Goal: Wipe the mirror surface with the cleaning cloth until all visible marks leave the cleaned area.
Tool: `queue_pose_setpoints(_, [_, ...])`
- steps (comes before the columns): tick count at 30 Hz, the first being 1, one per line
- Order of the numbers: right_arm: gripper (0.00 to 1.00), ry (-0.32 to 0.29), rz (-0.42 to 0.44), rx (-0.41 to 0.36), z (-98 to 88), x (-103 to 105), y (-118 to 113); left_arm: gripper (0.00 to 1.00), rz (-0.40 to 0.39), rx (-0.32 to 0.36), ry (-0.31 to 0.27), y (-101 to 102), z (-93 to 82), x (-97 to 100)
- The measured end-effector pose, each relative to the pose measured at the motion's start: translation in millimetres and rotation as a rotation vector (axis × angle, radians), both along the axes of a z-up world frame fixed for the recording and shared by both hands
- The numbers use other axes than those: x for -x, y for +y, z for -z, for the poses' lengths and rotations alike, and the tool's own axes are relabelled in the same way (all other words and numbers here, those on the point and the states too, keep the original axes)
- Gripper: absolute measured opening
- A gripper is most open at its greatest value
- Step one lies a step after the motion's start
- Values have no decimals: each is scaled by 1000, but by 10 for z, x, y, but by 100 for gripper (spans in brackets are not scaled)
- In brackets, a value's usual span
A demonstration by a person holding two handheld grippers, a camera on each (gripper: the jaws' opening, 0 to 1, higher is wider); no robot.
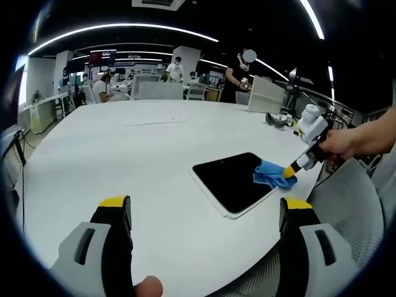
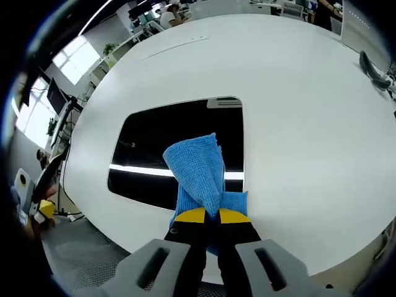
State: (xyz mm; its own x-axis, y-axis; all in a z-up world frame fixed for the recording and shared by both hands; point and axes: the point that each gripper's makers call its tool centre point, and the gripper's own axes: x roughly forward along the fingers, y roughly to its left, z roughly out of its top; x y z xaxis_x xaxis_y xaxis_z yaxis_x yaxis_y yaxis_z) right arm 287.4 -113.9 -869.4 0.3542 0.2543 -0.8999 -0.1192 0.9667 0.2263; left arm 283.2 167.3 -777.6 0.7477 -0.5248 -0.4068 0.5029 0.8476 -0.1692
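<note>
Yellow-tipped jaws of the right gripper (image 2: 206, 216) stand closed together, pinching a blue cleaning cloth (image 2: 199, 168) whose free fold lies just ahead of them on the dark mirror (image 2: 148, 148). From this tool the mirror spreads forward and to the left, its long axis crosswise to the jaws, and a bright light reflection streaks across the glass beyond the cloth. No marks can be told on the surface at this size.

In the left gripper view, the left gripper (image 1: 206, 209) hangs over the white table (image 1: 124, 154) with its jaws wide apart and nothing between them; the mirror (image 1: 232, 179) lies ahead and to its right, well apart. The right gripper (image 1: 291, 170) is plainly the nearer tool, so the next wiping stroke likely runs leftward along the glass.
</note>
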Motion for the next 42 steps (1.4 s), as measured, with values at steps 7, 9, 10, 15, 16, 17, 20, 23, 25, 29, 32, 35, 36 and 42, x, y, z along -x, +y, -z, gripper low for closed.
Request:
queue_pose_setpoints(7, [0, 1, 31, -2, 1, -4, -128, 99, 0, 4, -4, -13, -16, -33])
queue_pose_setpoints(9, [0, 3, 32, -3, 1, -6, -121, 99, -1, 5, -3, -20, -7, -40])
queue_pose_setpoints(10, [0, 4, 33, -3, 2, -6, -118, 99, -4, 4, -2, -24, 1, -43])
queue_pose_setpoints(15, [0, 6, 52, -3, 3, -37, -116, 99, 0, 6, -3, -48, -8, -49])
queue_pose_setpoints(16, [0, 4, 53, -2, 2, -41, -116, 99, -2, 7, -3, -45, -11, -52])
queue_pose_setpoints(17, [0, 5, 59, -1, 3, -58, -121, 99, -6, 11, -7, -39, -24, -58])
queue_pose_setpoints(20, [0, 7, 65, -1, 5, -77, -123, 99, -10, 10, -11, -23, -24, -66])
queue_pose_setpoints(23, [0, 3, 68, 6, 8, -112, -128, 99, -16, 11, -3, 18, -2, -83])
queue_pose_setpoints(25, [0, 4, 70, 6, 7, -126, -128, 99, -25, 15, -8, 51, -32, -104])
queue_pose_setpoints(29, [0, -5, 74, 21, 3, -180, -134, 99, -33, 16, -13, 113, -62, -143])
queue_pose_setpoints(32, [0, -25, 89, 25, 4, -240, -148, 99, -38, 15, -13, 145, -61, -154])
queue_pose_setpoints(35, [0, -40, 72, 44, 0, -288, -143, 99, -41, 14, -13, 157, -59, -158])
queue_pose_setpoints(36, [0, -40, 71, 45, 0, -301, -144, 99, -42, 15, -13, 161, -58, -161])
queue_pose_setpoints(42, [0, -39, 77, 50, -1, -412, -168, 99, -38, 19, -7, 155, -44, -188])
